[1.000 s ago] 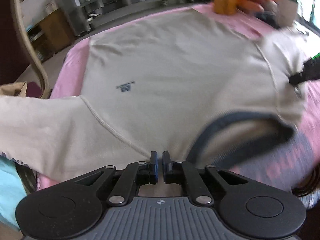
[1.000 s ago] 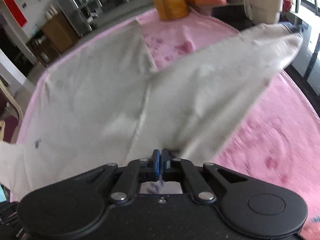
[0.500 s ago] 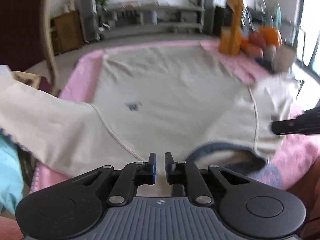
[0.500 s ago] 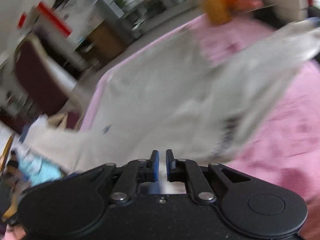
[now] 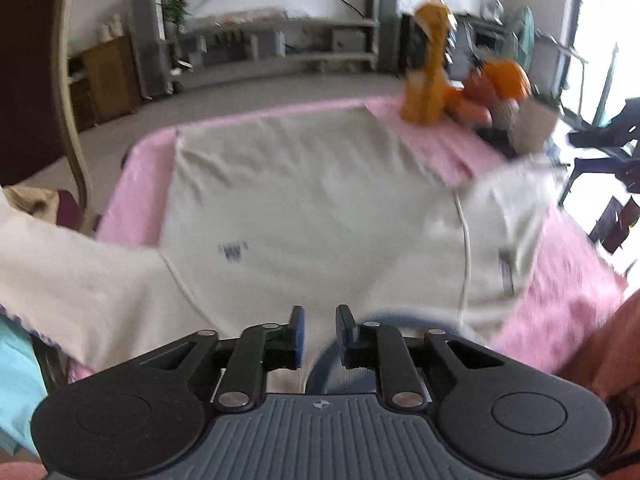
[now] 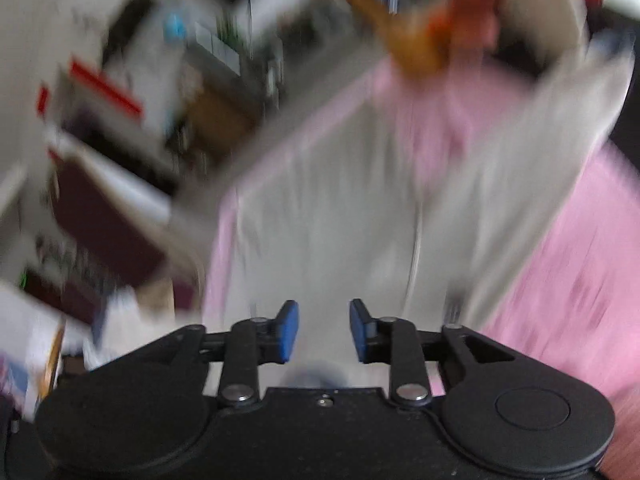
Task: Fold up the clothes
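Covering the table, a pink cloth (image 5: 136, 184) bears a beige sweatshirt (image 5: 304, 208); both hand-held grippers (image 5: 319, 334) (image 6: 323, 330) gape apart.

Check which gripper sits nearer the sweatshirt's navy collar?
Left, narrowly. The left gripper sits right over the collar, open. The right gripper, open, also hangs by the sweatshirt's near edge; that view is too blurred to be sure.

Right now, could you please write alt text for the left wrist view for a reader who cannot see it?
A beige sweatshirt lies spread flat on a pink tablecloth, seen over the open left claw, which holds nothing. An orange toy giraffe stands at the table's far right corner, with a blurred living room behind.
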The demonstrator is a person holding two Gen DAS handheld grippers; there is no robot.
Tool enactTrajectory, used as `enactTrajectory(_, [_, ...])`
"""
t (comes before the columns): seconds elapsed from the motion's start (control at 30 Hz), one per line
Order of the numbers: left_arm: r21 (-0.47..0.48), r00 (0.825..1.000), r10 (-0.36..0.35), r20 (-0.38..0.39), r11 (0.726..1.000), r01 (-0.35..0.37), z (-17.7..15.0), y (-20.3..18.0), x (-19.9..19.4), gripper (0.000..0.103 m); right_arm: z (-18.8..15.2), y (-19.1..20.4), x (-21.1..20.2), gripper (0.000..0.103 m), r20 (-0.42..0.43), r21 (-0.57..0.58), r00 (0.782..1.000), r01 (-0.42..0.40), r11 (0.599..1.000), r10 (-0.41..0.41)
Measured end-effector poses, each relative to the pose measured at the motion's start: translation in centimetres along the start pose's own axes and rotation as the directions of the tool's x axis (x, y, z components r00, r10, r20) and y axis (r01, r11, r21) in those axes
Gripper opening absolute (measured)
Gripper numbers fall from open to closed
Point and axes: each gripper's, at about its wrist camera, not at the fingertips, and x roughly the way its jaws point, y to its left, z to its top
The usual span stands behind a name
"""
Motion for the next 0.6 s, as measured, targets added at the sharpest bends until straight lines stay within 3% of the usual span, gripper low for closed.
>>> enactTrajectory(0.1, [-0.023,1.0,-0.002,0.015,1.0,0.003,1.7,-0.5,0.2,0.018,4.5,-1.1,-3.5,0.036,0.197,0.009,0.978,0.067,0.998,-0.068])
enactTrajectory(0.27, [-0.068,0.995,-0.065,-0.07,0.996,0.061,2.7,-2.6,3.4,0.019,10.4,-7.0,-6.2,0.042,0.327,0.18,0.916,0.183,0.967,-0.234])
enactTrajectory(0.33, [-0.072,0.989,-0.089,-0.119,0.994,0.081,2.4,-3.4,5.1,0.019,12.3,-10.3,-6.3,0.042,0.336,0.259,0.882,0.25,0.933,-0.33])
enactTrajectory(0.47, [-0.014,0.975,-0.087,-0.205,0.996,0.086,1.8,-5.1,7.9,0.018,15.1,-16.8,-2.6,0.038,0.256,0.37,0.825,0.398,0.839,-0.504])
enactTrajectory(0.5, [-0.009,0.971,-0.096,-0.218,0.995,0.096,1.8,-5.4,8.4,0.018,15.5,-18.0,-1.5,0.032,0.232,0.377,0.814,0.429,0.821,-0.532])
enactTrajectory(0.6, [0.047,0.965,-0.112,-0.237,0.991,0.127,1.9,-7.2,9.5,0.018,16.6,-21.5,1.6,0.031,0.165,0.388,0.789,0.5,0.774,-0.592])
